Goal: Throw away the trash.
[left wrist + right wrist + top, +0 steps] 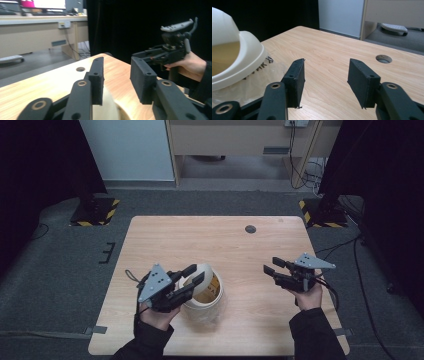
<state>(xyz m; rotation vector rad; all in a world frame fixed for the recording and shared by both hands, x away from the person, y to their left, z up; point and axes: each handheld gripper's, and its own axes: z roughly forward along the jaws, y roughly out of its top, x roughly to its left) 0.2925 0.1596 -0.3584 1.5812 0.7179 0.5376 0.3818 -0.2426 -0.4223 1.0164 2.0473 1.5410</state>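
Person's forearms in dark sleeves at near edge of worktop [235,235], one hand-held gripper in each hand. Left hand-held gripper [196,274] jaws spread apart, released, nothing between them, held over the rim of a cream lidded jar [204,296]; in left gripper view the jar's pale blurred top [108,105] sits below and between the jaws, contact with jaws cannot tell. Jar stands upright at near-left of worktop, long axis vertical, cream flip lid [204,270] tilted up toward the far side, mouth open upward, yellowish inside. In right gripper view jar [234,62] is at left, lid domed, black lettering on the clear body, too partial to read. Right hand-held gripper [272,266] at near-right, jaws apart and released, pointing left toward the jar, well apart from it. Bare wood between the two hand-held grippers and across the whole far half; round cable hole [250,229] near far edge. Jar sits nearer the near edge than the far one
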